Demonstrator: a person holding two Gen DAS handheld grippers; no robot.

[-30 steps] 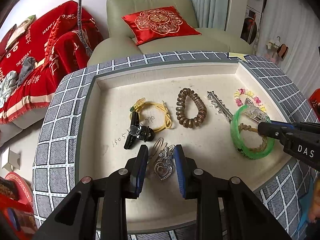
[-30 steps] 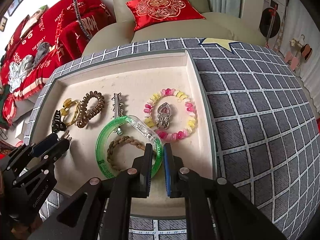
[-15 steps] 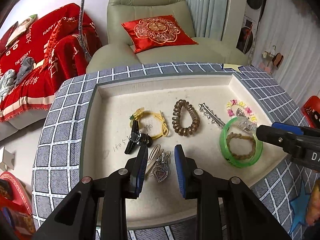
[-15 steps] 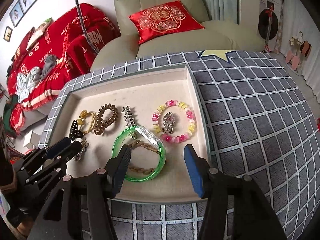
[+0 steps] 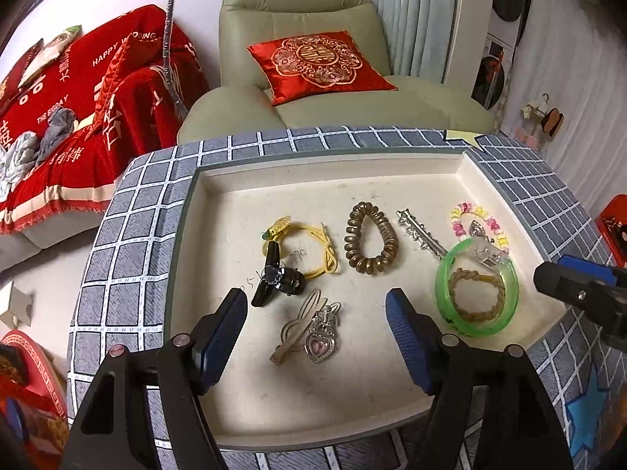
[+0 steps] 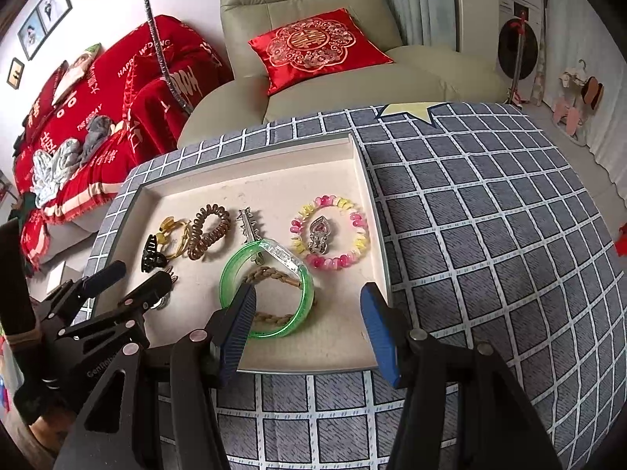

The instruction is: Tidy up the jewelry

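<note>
Jewelry lies spread over the floor of a shallow cream tray (image 5: 196, 235), which sits on a grey cloth with a white grid (image 6: 490, 235). The largest piece is a translucent green bangle (image 5: 509, 286) at the tray's right end, lying flat with a braided tan cord loop (image 5: 476, 293) inside its ring. Just beyond it rests a pink-and-yellow beaded bracelet (image 6: 331, 231) encircling a small silver brooch (image 6: 319, 235). Toward the middle lie a bronze spiral hair tie (image 5: 370, 243) and a spiky silver hair clip (image 5: 419, 231); further left, a yellow cord bracelet (image 5: 313, 246) touches a black claw clip (image 5: 276, 278).

My left gripper (image 5: 315, 309) has just been opening — its blue pads now stand wide, pressing on nothing, with a silver rabbit-shaped clip (image 5: 298, 325) and a heart-set silver pendant (image 5: 323, 333) lying side by side on the tray floor between them. My right gripper (image 6: 307, 301) stands about half open and empty, above the near part of the green bangle — one pad over its rim, the other by the tray's right wall.
</note>
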